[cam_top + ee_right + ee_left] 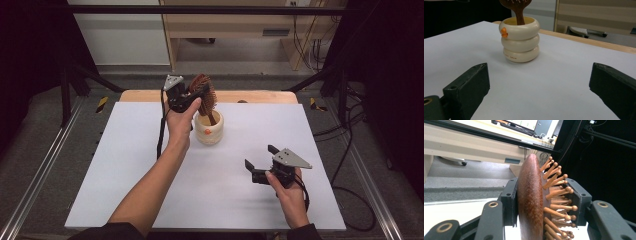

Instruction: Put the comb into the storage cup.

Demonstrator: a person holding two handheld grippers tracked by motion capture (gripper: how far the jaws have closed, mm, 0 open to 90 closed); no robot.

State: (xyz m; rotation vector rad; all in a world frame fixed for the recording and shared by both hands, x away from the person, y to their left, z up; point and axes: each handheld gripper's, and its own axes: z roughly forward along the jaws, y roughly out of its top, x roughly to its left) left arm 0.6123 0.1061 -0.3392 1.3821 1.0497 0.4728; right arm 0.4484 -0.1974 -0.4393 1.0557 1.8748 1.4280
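A reddish-brown wooden hairbrush (205, 92) with wooden pins stands with its handle down in a cream ringed cup (209, 128) near the table's back middle. My left gripper (192, 95) is shut on the brush's head. In the left gripper view the jaws clamp the brush head (531, 200), one on the smooth back and one against the pins. My right gripper (259, 157) is open near the front right, above the table and apart from the cup. The right gripper view shows the cup (520, 40) with an orange mark, and the brush handle (518, 13) entering it.
A white sheet (125, 165) covers the table, with a wooden edge (260, 96) showing at the back. Black frame bars and cables stand around the table. A wooden desk (225, 25) stands on the floor beyond.
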